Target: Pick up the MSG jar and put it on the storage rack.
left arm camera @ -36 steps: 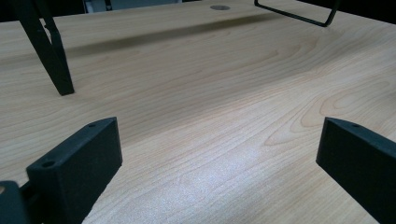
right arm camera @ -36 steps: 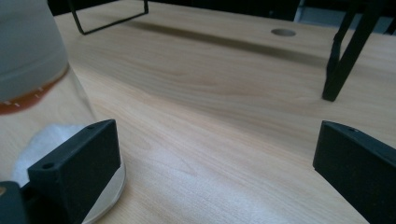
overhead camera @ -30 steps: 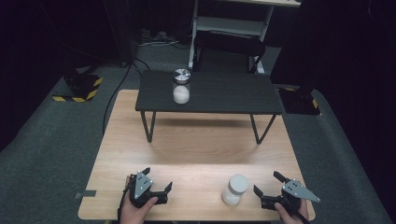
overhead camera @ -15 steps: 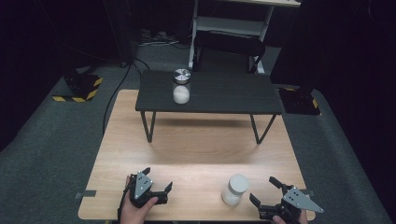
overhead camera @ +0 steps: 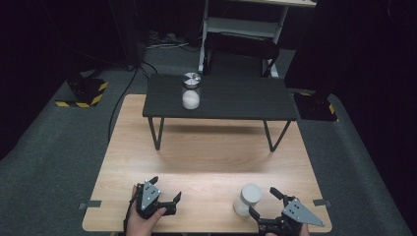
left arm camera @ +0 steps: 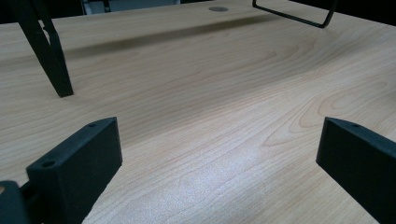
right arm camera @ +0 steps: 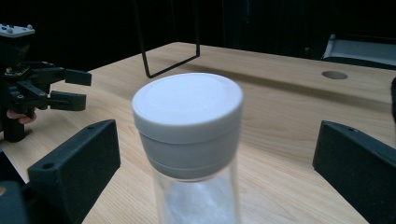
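My right claw (overhead camera: 265,204) is spread wide at the near edge of the table (overhead camera: 206,157), its jaws on either side of the white-lidded jar (overhead camera: 247,199) without touching it — the jar stands upright just ahead. My left claw (overhead camera: 164,194) rests open over bare wood. Farther off, a second jar (overhead camera: 191,90) stands on the small black stand (overhead camera: 236,98).

A pale wooden table (overhead camera: 206,162) is lit from above, ringed by grey carpet (overhead camera: 54,162); beyond, a white shelf frame (overhead camera: 246,24) is swallowed by darkness.
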Motion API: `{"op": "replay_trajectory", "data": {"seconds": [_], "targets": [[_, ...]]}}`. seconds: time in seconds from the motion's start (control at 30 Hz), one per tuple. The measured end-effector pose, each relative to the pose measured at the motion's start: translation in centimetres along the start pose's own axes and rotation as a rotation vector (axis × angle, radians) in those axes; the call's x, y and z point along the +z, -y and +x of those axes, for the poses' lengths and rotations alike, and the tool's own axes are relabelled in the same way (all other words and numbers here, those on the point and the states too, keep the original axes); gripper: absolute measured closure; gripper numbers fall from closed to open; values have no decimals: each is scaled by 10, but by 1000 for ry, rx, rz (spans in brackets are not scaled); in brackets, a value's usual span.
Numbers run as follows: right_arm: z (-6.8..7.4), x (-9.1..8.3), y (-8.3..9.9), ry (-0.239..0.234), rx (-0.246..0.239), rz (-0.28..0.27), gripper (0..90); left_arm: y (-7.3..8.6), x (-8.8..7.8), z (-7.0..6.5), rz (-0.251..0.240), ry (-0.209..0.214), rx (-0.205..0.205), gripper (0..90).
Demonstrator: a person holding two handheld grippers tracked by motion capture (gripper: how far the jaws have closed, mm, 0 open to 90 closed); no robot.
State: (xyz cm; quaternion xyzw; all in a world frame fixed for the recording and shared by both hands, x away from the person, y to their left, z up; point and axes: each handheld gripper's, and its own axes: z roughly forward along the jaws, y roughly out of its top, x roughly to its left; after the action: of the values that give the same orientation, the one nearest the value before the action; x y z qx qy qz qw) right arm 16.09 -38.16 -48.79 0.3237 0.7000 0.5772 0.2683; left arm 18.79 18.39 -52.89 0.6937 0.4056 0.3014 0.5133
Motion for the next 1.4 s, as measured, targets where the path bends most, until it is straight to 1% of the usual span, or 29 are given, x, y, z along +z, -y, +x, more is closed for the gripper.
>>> {"op": "replay_trajectory", "data": {"seconds": [0.13,0.27,0.3,0.43,0.53,0.67,0.93,1.13,1.4], "targets": [[8,8,2,9,6,-10,54,0,0,0,2,-2,0,6],[15,15,3,18,0,-6,143,0,0,0,1,-1,0,6],[17,16,4,18,-6,-6,192,0,0,0,1,0,-1,6],[19,18,4,24,-14,-11,274,-1,0,0,4,-2,1,6],[20,19,5,32,-14,-11,313,-2,1,-1,11,-7,3,6],[20,20,6,35,-15,-9,328,-5,2,-3,30,-13,16,6],[22,20,3,42,-33,0,338,-9,3,-3,52,-20,12,6],[21,20,1,45,-20,5,340,-11,4,-4,65,-18,29,6],[20,19,-3,70,-13,15,339,-13,4,-4,80,-17,33,6]]}}
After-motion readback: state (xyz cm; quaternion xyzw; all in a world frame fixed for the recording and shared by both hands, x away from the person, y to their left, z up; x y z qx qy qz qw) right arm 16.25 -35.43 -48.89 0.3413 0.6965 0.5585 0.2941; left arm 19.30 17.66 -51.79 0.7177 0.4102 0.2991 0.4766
